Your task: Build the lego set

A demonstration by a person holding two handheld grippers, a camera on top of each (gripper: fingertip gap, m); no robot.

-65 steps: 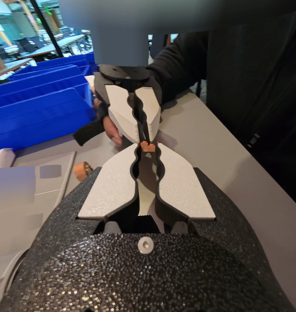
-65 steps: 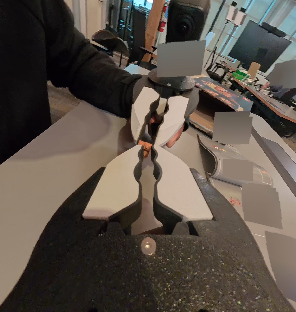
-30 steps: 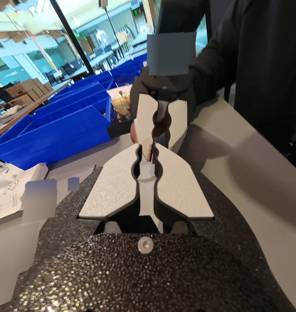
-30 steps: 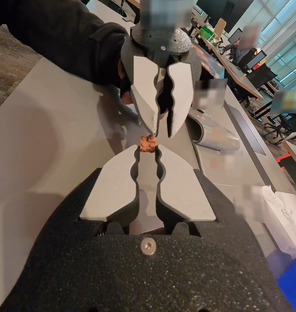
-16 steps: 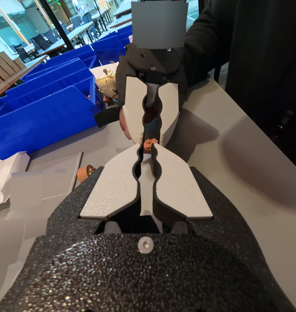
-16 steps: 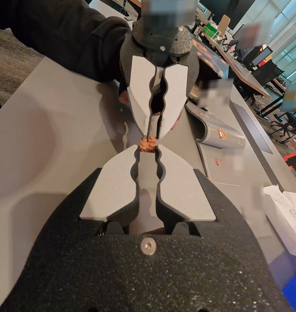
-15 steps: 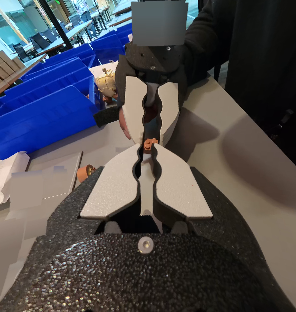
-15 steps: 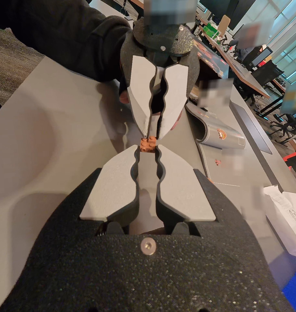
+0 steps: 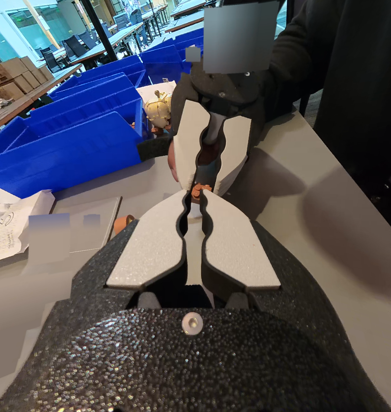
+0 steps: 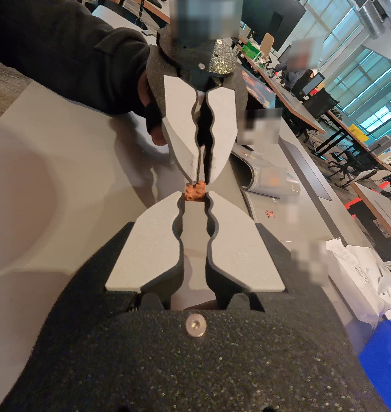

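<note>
The orange brick (image 10: 194,194) is held in the air above the grey tabletop (image 10: 56,178), where the two claws meet tip to tip. It is a small studded piece with a raised part on its far right corner.

The right claw (image 10: 194,196) is clenched on it. Its two pads press the brick's left and right sides, and the brick spans the whole gap at the very tips.

The left claw (image 10: 201,178) reaches in from 12 o'clock in the right wrist view. Its jaws are nearly closed and its tips rest on the brick's studded top by the raised part. In its own view the brick (image 9: 198,193) shows at and just past the tips of the left claw (image 9: 195,194). Whether the pads pinch the raised part or only rest on it, I cannot tell.

A hand in a black sleeve (image 10: 78,55) carries each tool.

In the left wrist view:
- Blue bins (image 9: 67,145) stand in rows at 10 o'clock.
- A tan model (image 9: 159,109) sits just beside them, at 11 o'clock.
- White paper bags (image 9: 9,223) lie at 9 o'clock.
- A small orange round piece (image 9: 123,223) lies on the tabletop, close to the claw's left flank.

In the right wrist view:
- A curled booklet (image 10: 268,178) lies at 2 o'clock.
- A tiny red piece (image 10: 270,214) lies near it, at 3 o'clock.
</note>
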